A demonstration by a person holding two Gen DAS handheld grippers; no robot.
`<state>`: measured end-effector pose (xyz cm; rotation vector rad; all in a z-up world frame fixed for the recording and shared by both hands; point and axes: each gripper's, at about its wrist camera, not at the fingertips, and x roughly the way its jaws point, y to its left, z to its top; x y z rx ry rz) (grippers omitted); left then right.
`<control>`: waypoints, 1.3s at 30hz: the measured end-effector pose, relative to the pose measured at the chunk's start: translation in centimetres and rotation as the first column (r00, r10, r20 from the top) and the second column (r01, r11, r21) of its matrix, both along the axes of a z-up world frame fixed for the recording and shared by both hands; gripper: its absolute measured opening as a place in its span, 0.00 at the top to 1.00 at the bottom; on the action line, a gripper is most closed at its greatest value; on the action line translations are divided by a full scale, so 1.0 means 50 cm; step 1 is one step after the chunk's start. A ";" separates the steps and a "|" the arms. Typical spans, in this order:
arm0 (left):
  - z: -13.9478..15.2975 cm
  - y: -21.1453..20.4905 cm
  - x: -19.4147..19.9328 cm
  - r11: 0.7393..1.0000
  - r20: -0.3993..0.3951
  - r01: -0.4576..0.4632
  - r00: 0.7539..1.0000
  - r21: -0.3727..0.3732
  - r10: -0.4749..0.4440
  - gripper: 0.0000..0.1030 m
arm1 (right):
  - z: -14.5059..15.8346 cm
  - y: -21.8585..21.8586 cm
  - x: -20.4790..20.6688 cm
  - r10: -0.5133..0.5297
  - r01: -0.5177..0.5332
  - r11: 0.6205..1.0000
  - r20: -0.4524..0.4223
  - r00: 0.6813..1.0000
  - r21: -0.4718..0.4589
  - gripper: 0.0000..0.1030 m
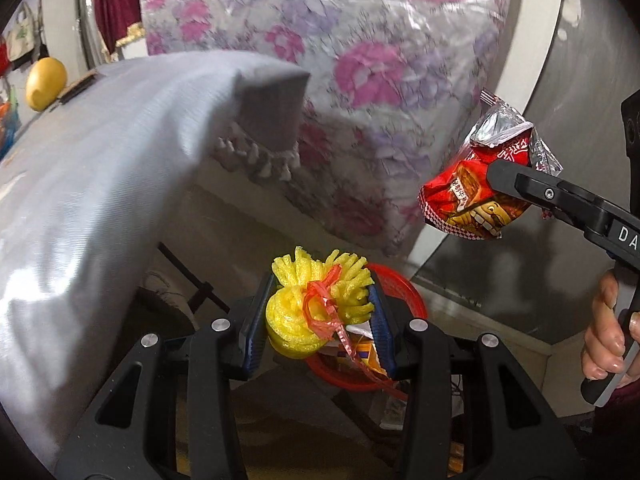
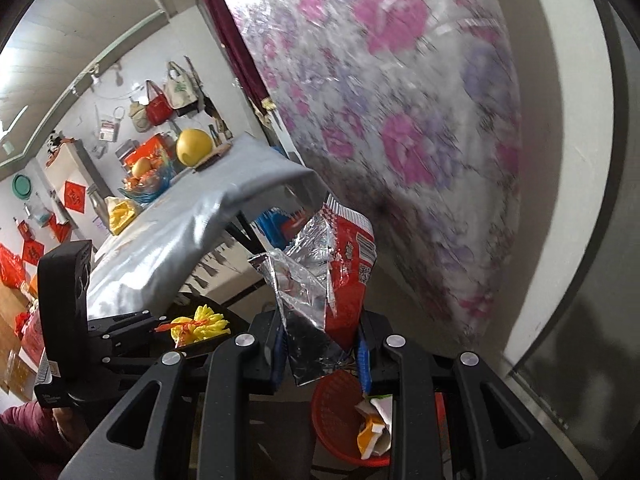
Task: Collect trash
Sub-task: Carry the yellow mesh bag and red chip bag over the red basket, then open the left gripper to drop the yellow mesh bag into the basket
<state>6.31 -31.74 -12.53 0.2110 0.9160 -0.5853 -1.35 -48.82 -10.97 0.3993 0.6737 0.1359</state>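
Frilly yellow foam net (image 1: 308, 312), red-tied

Bright even indoor light, glare on plastic-wrapped floral bedding (image 1: 360, 40), background motion-blurred, strong fisheye bending, dark corners

A grey cloth-covered table (image 2: 160, 240) stretches away to the gripper's left, its tasselled corner (image 1: 272, 120) hanging ahead. On its far end sit a round yellow pomelo (image 2: 194, 147) and a blue glass fruit bowl (image 2: 150, 184). Straight ahead hangs a pink-and-purple flowered plastic sheet (image 2: 400, 120).
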 end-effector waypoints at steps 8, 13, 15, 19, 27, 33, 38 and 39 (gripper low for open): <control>-0.088 -0.051 0.034 0.998 -0.107 0.060 0.993 0.022 -0.057 0.57 | -0.025 -0.030 0.004 -0.032 0.033 0.999 -0.017 0.999 0.034 0.73; -0.143 -0.088 0.050 0.994 -0.163 0.103 0.982 0.039 -0.096 0.56 | -0.035 -0.041 0.004 -0.044 0.045 0.998 -0.022 0.999 0.048 0.73; -0.169 -0.099 0.064 0.993 -0.198 0.111 0.975 0.042 -0.101 0.56 | -0.036 -0.045 0.004 -0.047 0.048 0.998 -0.024 0.999 0.051 0.73; -0.235 -0.120 0.096 0.993 -0.285 0.103 0.955 0.062 -0.081 0.56 | -0.038 -0.051 0.003 -0.053 0.054 0.997 -0.023 0.998 0.057 0.73; -0.355 -0.148 0.121 0.976 -0.401 0.131 0.915 0.172 -0.052 0.56 | -0.041 -0.059 -0.001 -0.064 0.065 0.996 -0.021 0.998 0.069 0.73; -0.382 -0.158 0.126 0.971 -0.444 0.162 0.894 0.178 -0.067 0.50 | -0.042 -0.058 0.001 -0.057 0.058 0.995 -0.021 0.998 0.075 0.73; -0.389 -0.148 0.132 0.967 -0.451 0.144 0.892 0.210 -0.035 0.21 | -0.041 -0.061 0.001 -0.056 0.057 0.995 -0.018 0.998 0.083 0.73; -0.387 -0.148 0.130 0.968 -0.450 0.146 0.892 0.206 -0.038 0.19 | -0.041 -0.062 0.000 -0.056 0.057 0.995 -0.017 0.998 0.084 0.73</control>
